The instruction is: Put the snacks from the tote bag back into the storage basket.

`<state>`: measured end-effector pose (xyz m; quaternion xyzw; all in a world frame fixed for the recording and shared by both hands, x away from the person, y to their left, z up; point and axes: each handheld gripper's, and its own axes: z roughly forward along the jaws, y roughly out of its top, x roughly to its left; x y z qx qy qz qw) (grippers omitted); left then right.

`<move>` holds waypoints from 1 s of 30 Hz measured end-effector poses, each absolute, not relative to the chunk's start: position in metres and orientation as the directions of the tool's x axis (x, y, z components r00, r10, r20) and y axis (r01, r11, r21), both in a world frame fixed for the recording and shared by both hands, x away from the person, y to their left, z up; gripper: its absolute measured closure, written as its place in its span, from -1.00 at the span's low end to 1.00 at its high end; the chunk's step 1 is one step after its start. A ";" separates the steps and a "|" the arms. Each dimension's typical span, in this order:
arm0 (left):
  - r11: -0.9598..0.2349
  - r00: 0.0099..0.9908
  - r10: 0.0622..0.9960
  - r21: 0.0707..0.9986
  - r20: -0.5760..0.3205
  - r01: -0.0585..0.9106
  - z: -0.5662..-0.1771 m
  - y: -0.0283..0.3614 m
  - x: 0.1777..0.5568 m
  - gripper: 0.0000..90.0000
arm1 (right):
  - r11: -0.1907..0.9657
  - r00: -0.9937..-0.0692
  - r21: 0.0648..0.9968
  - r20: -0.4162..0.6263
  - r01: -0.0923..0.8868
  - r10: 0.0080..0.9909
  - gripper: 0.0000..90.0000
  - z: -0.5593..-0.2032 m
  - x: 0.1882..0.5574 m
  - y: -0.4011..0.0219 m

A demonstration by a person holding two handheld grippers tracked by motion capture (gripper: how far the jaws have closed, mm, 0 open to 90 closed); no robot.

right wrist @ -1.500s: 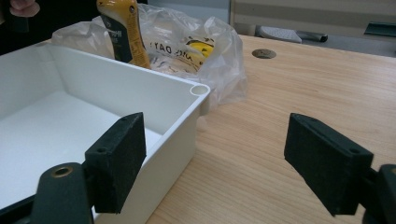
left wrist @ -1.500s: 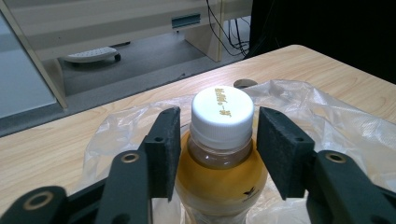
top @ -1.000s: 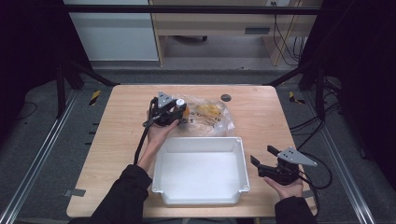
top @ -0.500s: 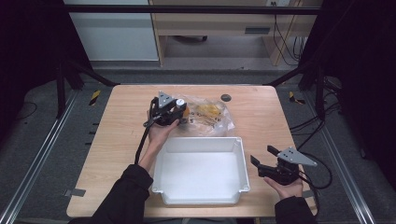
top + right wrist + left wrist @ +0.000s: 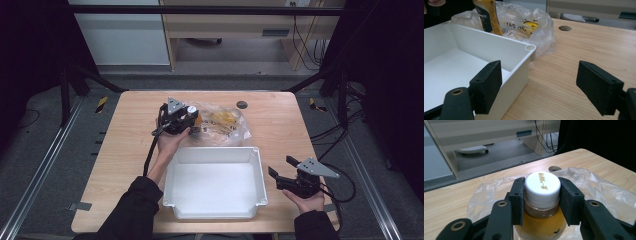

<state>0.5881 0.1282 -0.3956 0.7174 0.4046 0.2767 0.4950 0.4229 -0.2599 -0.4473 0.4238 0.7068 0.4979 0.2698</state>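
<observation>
Bottle [image 5: 541, 205], white cap, amber contents: clamped at the neck by the left gripper [image 5: 541, 195] over the plastic bag [image 5: 225, 125], at 11 o'clock from the white bin [image 5: 215, 200]; right gripper [image 5: 282, 167] open, at the bin's 3 o'clock.

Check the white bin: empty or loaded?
Empty: the white bin shows a bare floor; the bottle is outside it.

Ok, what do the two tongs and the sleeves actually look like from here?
Both tongs are black. The left tongs carry a grey three-cornered plate and a white round knob on top, and a black cable trails back along the forearm. The right tongs bear the same grey plate, with a black cable looping behind. Their pads are flat black blocks with small screw holes. Both sleeves are black.
</observation>
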 end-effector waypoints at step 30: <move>-0.144 0.507 0.862 0.966 0.016 0.214 -0.342 0.144 0.566 0.31 | 0.145 -0.496 0.933 0.039 0.328 0.867 -0.54 -0.447 0.422 -0.259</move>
